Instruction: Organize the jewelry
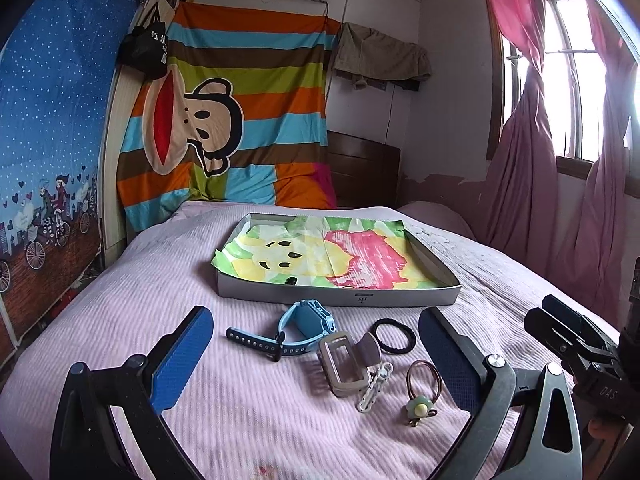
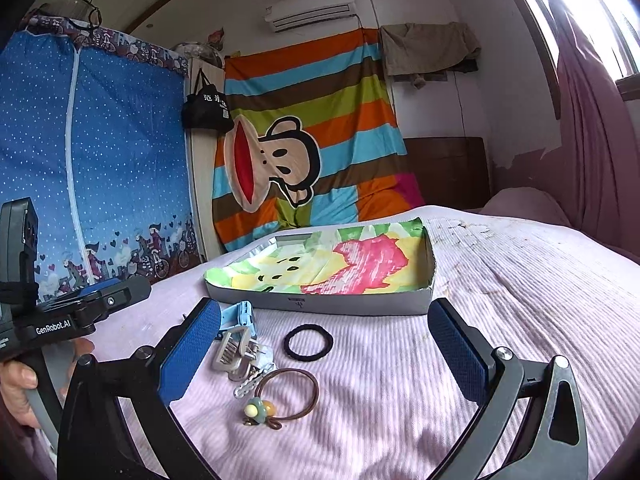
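On the pink bedspread lie a blue watch [image 1: 296,330], a grey claw hair clip [image 1: 346,356], a white clip [image 1: 374,390], a black hair tie [image 1: 393,335] and a brown hair tie with a green flower [image 1: 422,390]. A shallow grey box lined with colourful paper [image 1: 340,262] sits behind them. My left gripper [image 1: 316,360] is open and empty, its fingers either side of the items. My right gripper [image 2: 324,356] is open and empty around the black hair tie [image 2: 308,341] and the brown hair tie [image 2: 286,394]. The box [image 2: 332,272], claw clip [image 2: 236,354] and watch [image 2: 240,314] also show there.
The bed fills the foreground. A striped monkey blanket [image 1: 224,120] hangs on the far wall beside a blue fabric wardrobe [image 1: 44,128]. Pink curtains [image 1: 532,152] and a window are at the right. A wooden headboard [image 1: 364,172] stands behind the bed.
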